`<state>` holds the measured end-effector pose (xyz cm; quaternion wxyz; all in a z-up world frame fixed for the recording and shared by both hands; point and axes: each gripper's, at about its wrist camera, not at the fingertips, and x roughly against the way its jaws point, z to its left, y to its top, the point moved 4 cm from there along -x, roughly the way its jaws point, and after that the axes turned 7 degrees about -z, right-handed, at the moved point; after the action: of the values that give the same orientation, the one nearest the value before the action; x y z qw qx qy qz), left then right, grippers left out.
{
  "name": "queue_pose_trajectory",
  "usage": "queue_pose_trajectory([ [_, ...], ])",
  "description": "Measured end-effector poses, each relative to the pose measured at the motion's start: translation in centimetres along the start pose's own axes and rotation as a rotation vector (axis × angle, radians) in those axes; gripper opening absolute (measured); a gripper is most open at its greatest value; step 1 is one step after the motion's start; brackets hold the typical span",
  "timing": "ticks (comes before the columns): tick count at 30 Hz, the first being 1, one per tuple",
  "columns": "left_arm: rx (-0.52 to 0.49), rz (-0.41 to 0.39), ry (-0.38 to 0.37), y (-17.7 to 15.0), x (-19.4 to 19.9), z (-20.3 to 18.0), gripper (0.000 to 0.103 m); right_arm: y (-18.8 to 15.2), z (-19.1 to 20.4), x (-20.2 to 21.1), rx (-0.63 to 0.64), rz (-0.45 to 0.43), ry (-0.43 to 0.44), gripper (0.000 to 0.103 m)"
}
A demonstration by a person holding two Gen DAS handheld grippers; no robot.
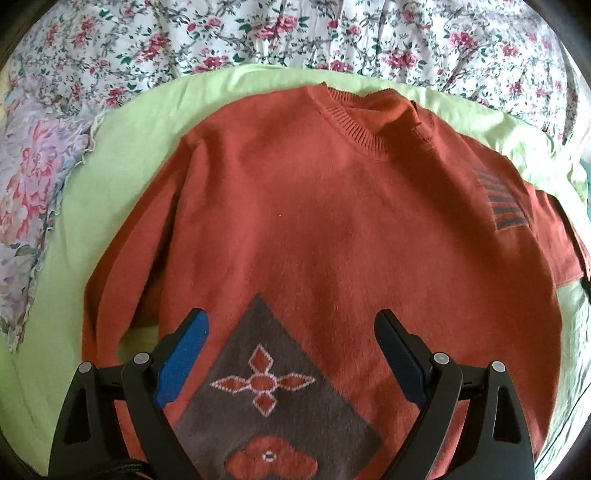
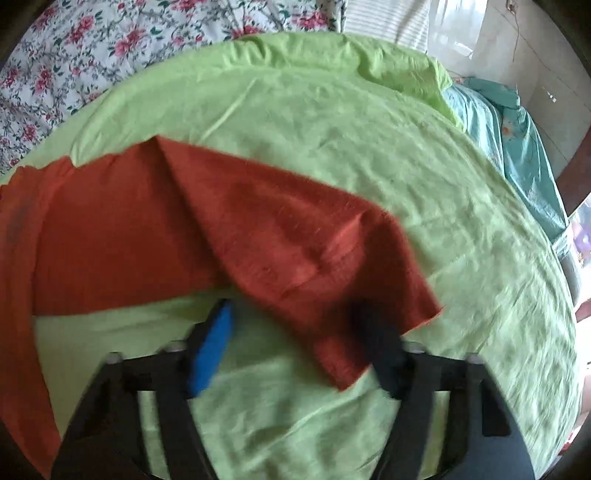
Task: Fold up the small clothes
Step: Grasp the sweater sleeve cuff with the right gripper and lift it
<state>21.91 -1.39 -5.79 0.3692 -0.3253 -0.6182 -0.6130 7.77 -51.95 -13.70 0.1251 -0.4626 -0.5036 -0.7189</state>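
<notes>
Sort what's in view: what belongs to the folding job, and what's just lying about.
For the job:
- red sweater, spread flat
- its sleeve, between the right gripper's fingers
- left gripper, open above the sweater
- green sheet, the surface under it

Lying about:
- floral bedding
- frilled floral cloth
- teal cloth

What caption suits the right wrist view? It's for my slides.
Right gripper half open over a rust sweater sleeve on a green sheet.
</notes>
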Motion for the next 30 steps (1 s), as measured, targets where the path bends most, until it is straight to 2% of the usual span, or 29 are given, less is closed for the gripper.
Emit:
queue_pose_trajectory([
  [1,0.004,0.006,-0.005,0.0,-0.3,-0.1,0.092,0.2,-0.4,0.1,0.002,0.001,-0.004,0.034],
  [2,0.007,0.010,-0.010,-0.1,-0.4,-0.1,0.092,0.3,-0.8,0.3,-0.002,0.003,-0.006,0.010],
  [3,0.013,0.009,-0.017,-0.1,-0.5,-0.2,0.092,0.4,-1.2,0.4,-0.007,0.012,-0.018,0.007],
  [4,0.016,0.010,-0.025,-0.2,-0.5,-0.3,0.092,0.5,-1.5,0.5,-0.013,0.020,-0.023,0.007],
  [7,0.013,0.008,-0.043,-0.6,-0.3,-0.5,0.092,0.9,-0.6,2.5,-0.078,0.028,0.077,0.007],
  [10,0.014,0.006,-0.063,-1.1,0.1,-0.5,0.092,1.9,3.5,6.1,-0.138,0.016,0.298,0.007],
  [11,0.016,0.006,-0.070,-1.3,0.3,-0.4,0.092,2.0,4.7,6.9,-0.146,0.013,0.348,0.007],
  [15,0.020,0.007,-0.099,-2.3,1.5,0.2,0.092,3.4,13.6,11.1,-0.153,-0.001,0.635,0.007],
  [17,0.024,0.004,-0.123,-3.0,2.3,0.8,0.092,4.0,18.5,12.1,-0.129,0.016,0.755,0.007],
  [20,0.034,-0.009,-0.159,-3.3,3.3,1.6,0.092,4.3,25.2,12.8,-0.094,0.052,0.889,0.007],
  [23,0.053,-0.018,-0.186,-3.6,4.0,2.7,0.092,4.0,31.5,12.4,-0.059,0.105,0.987,0.007],
  [25,0.069,-0.015,-0.194,-3.9,4.1,3.4,0.092,3.6,36.0,11.1,-0.062,0.172,1.057,0.007],
  [30,0.102,0.002,-0.177,-3.4,2.8,4.5,0.093,1.6,42.9,7.7,-0.065,0.313,1.139,0.007],
])
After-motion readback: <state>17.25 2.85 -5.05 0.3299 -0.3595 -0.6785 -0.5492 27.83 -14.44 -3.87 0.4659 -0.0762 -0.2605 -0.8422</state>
